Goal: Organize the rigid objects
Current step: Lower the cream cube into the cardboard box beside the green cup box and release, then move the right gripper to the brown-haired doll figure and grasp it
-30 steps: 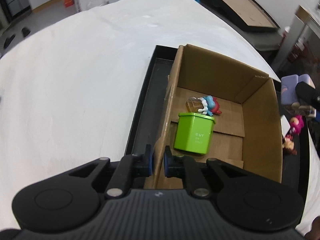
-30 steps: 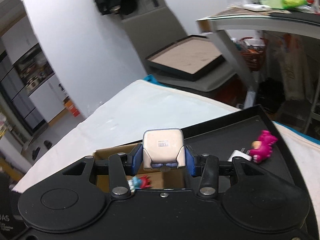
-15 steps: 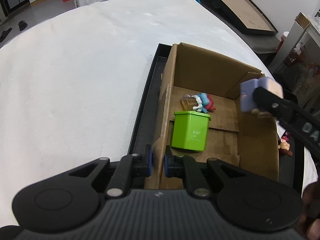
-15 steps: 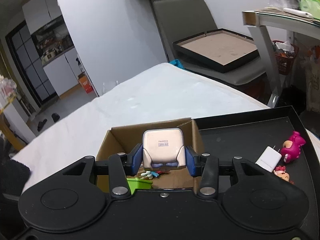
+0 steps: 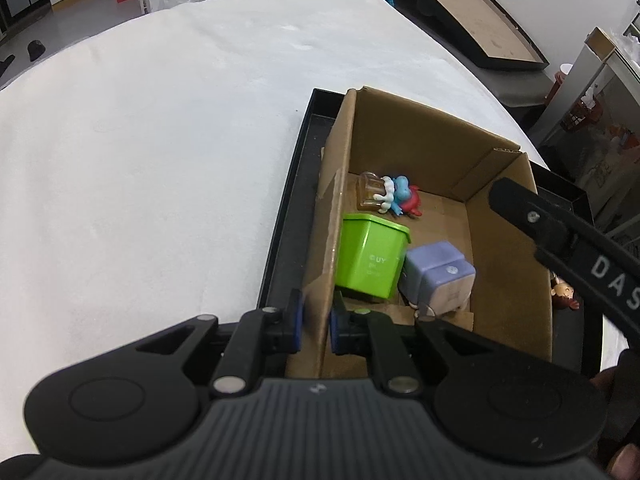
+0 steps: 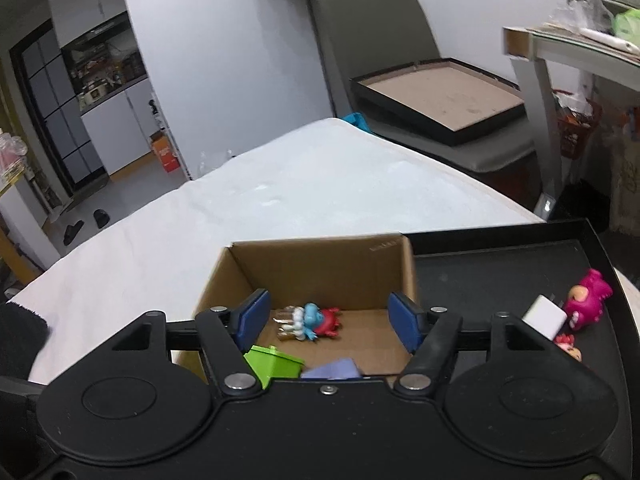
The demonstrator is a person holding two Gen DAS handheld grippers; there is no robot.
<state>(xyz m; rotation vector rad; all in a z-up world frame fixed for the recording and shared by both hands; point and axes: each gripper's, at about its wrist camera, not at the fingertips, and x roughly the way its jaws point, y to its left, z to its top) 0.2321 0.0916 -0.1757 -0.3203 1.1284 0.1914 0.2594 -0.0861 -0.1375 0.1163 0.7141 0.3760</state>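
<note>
Left wrist view showed the lavender rounded plastic cube (image 5: 438,276) lying inside the open brown cardboard box (image 5: 508,248), touching the green plastic bin (image 5: 370,258), near a blue-and-red figurine (image 5: 402,198). The right gripper (image 6: 328,320) hung above the box, its jaws opening with nothing between them. The left gripper (image 5: 316,326) was clamped on the box's near wall, apparently steadying it. A pink toy (image 6: 590,298) and white charger (image 6: 546,314) waited on the black tray (image 6: 500,264).

Premises appear domestic: a home living area. Evidence: kitchen cabinets (image 6: 100,80) with stocked shelves through a doorway, slippers (image 6: 86,226) on the floor, a padded chair (image 6: 400,60), and a cloth-covered table (image 6: 320,200) by a cluttered side desk (image 6: 580,52).
</note>
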